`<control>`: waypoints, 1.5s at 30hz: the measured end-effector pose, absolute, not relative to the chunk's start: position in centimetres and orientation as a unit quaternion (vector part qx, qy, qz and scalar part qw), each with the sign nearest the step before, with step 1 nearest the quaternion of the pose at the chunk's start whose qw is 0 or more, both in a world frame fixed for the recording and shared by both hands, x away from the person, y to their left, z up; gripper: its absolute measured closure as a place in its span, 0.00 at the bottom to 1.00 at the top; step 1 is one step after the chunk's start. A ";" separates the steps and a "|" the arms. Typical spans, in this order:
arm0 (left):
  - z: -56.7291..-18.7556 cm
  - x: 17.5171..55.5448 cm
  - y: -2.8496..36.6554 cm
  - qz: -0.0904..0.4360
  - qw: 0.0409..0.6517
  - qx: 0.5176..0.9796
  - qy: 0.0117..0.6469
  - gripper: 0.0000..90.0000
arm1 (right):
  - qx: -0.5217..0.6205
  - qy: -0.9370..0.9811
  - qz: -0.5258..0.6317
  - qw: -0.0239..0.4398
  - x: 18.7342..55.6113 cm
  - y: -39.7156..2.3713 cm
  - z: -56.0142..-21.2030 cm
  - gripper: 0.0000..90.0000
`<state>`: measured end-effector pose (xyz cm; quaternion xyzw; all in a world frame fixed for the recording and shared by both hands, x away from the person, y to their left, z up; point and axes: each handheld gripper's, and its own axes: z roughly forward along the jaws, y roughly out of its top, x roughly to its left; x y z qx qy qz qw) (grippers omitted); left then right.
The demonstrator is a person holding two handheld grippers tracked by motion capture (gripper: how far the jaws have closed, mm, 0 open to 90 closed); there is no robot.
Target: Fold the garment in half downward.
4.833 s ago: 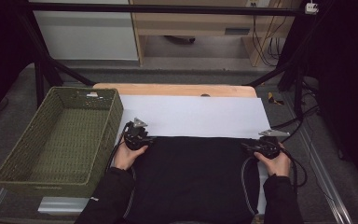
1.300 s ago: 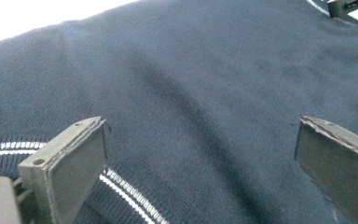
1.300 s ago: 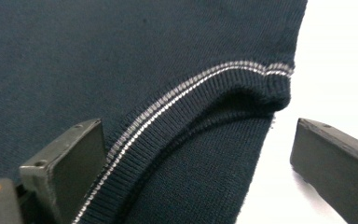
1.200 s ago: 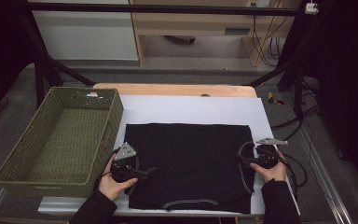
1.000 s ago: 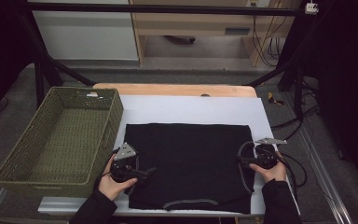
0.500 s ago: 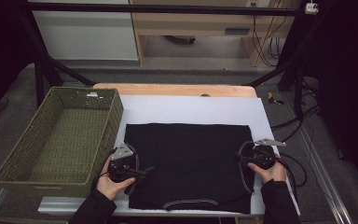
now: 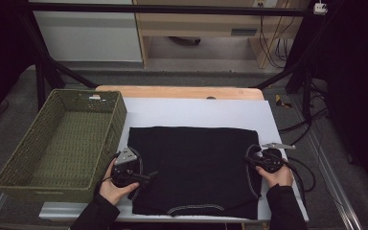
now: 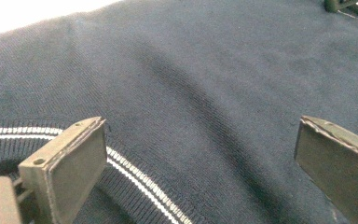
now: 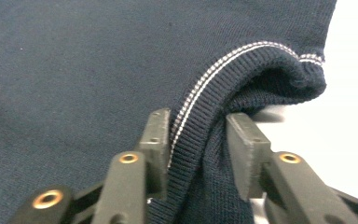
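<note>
With the dark garment (image 7: 194, 170) spread on the table (image 7: 196, 112), the right gripper (image 7: 263, 160) pinches its ribbed edge while the left gripper (image 7: 141, 177), jaws apart, likely must close before folding

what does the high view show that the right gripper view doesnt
High view alone: the green woven basket left of the table, the whole dark garment spread flat on the white sheet, and both hands, with the left claw at the garment's left edge.

Right gripper view alone: the right claw shut on the ribbed cuff, with its fine white stripe.

Both share the dark garment and the white surface under it.
</note>
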<state>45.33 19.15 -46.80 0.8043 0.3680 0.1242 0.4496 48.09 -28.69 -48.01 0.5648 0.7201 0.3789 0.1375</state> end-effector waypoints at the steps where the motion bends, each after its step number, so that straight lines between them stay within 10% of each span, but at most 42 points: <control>1: -46.8 45.3 19.1 0.125 0.449 0.805 0.368 0.02 | 0.565 0.719 0.381 0.136 48.1 -28.7 -48.0 0.77; 45: -48.0 45.5 19.4 0.145 0.459 0.793 0.374 0.02 | 0.539 0.740 0.363 0.176 48.6 -30.0 -46.5 0.89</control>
